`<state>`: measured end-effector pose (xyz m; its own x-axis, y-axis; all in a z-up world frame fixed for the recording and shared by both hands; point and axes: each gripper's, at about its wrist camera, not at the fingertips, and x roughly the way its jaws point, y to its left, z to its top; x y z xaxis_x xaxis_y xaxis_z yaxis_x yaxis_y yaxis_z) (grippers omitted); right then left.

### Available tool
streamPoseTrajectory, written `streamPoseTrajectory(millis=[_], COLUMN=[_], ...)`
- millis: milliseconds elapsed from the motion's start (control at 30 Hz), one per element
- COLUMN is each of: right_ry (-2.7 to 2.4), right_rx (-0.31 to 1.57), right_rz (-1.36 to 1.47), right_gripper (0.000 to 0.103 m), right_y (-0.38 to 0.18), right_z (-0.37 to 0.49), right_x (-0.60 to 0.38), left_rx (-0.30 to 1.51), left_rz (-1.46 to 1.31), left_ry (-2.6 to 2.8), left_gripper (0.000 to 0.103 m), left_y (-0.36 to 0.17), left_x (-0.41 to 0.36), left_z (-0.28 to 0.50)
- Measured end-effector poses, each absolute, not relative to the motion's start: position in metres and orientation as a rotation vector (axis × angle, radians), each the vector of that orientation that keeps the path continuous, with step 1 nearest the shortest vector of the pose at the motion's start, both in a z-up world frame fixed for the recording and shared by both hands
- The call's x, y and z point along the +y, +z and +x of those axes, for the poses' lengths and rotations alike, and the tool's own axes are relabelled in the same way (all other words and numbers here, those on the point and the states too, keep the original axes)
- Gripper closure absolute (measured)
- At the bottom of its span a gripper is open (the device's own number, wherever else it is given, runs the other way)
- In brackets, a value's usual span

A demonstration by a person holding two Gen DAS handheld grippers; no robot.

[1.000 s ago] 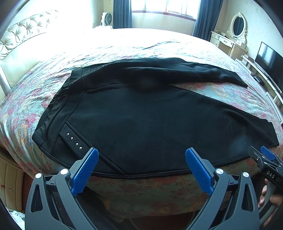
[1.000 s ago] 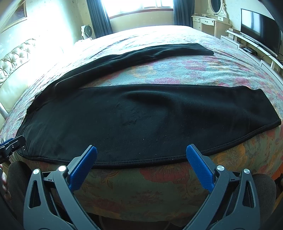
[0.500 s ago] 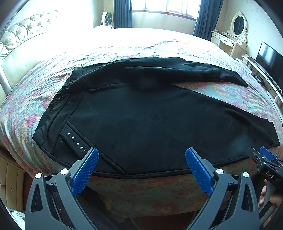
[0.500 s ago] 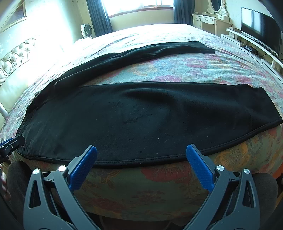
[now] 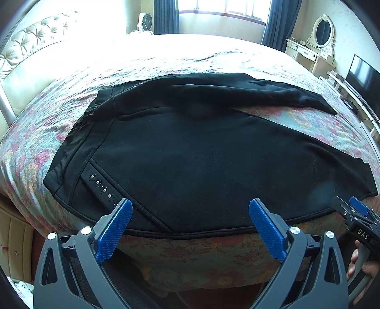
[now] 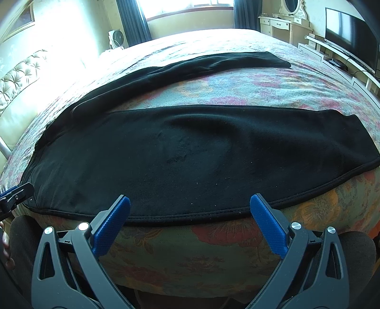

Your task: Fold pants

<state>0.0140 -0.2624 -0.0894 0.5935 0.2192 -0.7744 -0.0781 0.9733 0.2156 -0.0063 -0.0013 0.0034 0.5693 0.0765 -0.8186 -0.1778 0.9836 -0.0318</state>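
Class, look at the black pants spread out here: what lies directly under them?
The black pants lie flat on a floral bedspread, which shows between the two legs and around the edges. Whatever lies beneath the cloth itself is covered.

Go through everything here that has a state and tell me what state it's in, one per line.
black pants: spread flat on the bed, unfolded, legs apart
left gripper: open, empty, at the near hem
right gripper: open, empty, at the near hem
television: screen dark
curtains: drawn open
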Motion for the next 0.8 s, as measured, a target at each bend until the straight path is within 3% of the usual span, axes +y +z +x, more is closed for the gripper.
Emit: streamPoseTrajectory(millis=[433,600,800], right_ry=[0.208,0.242,0.288], right_rx=[0.951,0.960,0.992], right_rz=[0.146,0.140,0.103], right_gripper=[0.002,0.002,0.002], right_y=[-0.090,-0.085,-0.086], right_z=[0.030,0.043,0.061], right_x=[-0.247,-0.230,-0.203], left_rx=[0.948,0.900,0.860], left_rz=[-0.187,-0.428,-0.731], left_ry=[-0.037,-0.091,-0.108], left_gripper=[0.005,0.005,0.005], left_y=[0.018,0.033,-0.003], left_x=[0.065,0.176,0.310], left_z=[0.016,0.062,0.136])
